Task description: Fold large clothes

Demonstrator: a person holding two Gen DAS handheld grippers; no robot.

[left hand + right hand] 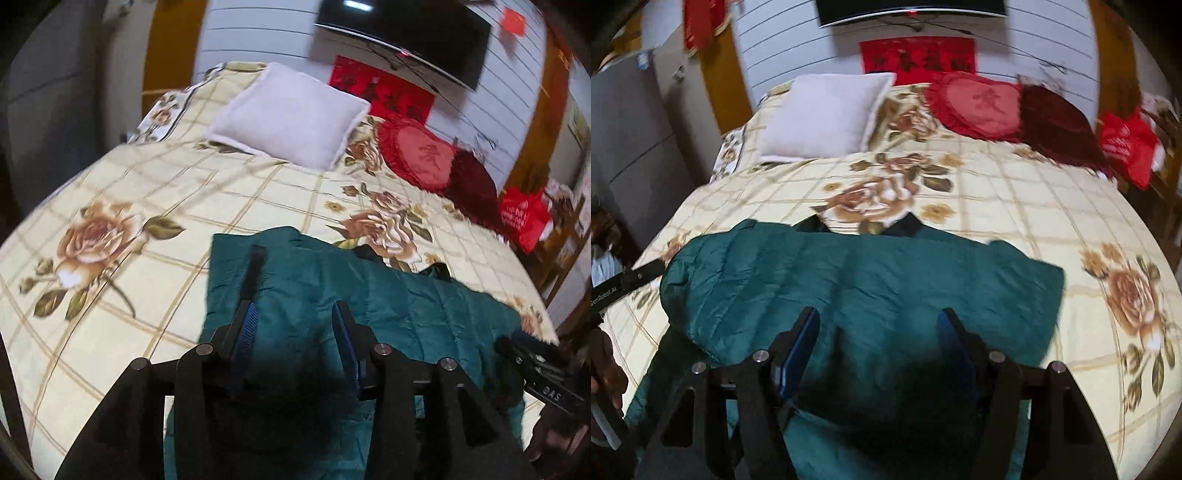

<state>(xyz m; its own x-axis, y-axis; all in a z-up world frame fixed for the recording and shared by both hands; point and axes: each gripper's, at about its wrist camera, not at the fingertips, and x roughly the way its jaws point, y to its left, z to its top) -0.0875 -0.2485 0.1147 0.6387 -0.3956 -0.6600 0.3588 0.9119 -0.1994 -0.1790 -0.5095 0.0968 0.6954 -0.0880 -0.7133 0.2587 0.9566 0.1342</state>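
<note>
Left gripper [295, 314] agape over green jacket [388, 295]

floral bedspread [1015, 192]; white pillow [823, 114], red heart cushion [982, 101] at head; wall tv [406, 33].

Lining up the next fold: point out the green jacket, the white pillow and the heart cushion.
green jacket [871, 280], right wrist view, middle of its quilted top
white pillow [291, 114], left wrist view, centre of its face
heart cushion [979, 103], right wrist view, pink centre panel

Both tongs, left tongs [295, 325] and right tongs [877, 332], are black linkages with silver pivot screws and ribbed blue pads [245, 325]; white lettering marks one arm.
</note>
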